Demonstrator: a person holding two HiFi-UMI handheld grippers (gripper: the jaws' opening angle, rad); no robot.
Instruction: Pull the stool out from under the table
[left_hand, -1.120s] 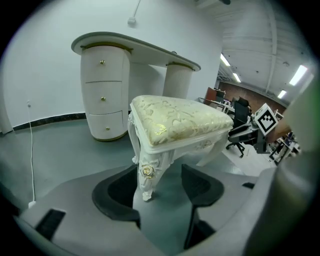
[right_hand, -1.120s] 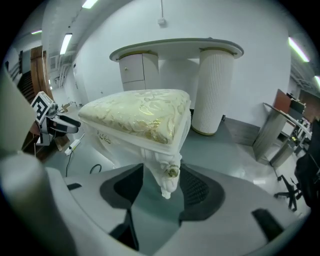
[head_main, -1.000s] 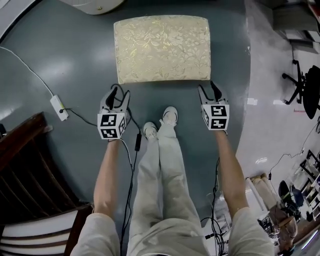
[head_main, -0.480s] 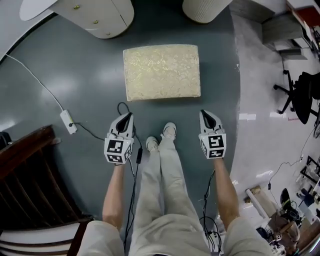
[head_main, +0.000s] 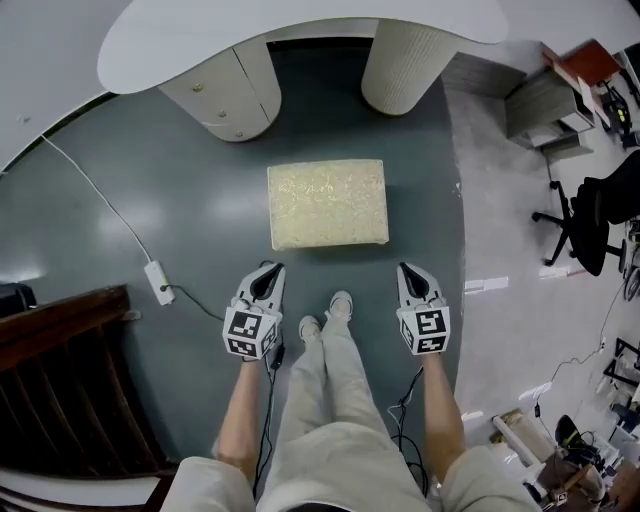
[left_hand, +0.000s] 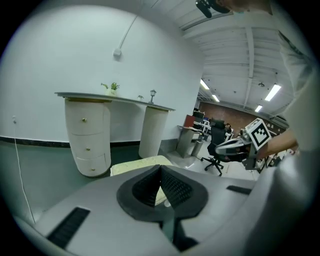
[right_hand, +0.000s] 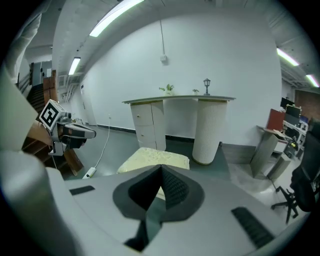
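Bare floor (head_main: 330, 268) lies between the stool (head_main: 327, 203) and the left gripper (head_main: 271, 270) and right gripper (head_main: 408, 270); all stool sides stand free. Behind it, the drawer unit (head_main: 225, 95) and ribbed column (head_main: 400, 65) flank an open gap under the tabletop (head_main: 300, 25). A power strip (head_main: 160, 283) with its cable lies left. The dark wooden structure (head_main: 60, 380) at lower left is probably a stair rail. An office chair (head_main: 590, 215) stands well to the right.

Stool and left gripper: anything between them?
Nothing: only bare grey floor separates the stool from the left gripper, as the head view shows.

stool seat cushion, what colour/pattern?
Pale cream-gold, with a faint floral brocade pattern across the stool seat. It shows best in the head view.
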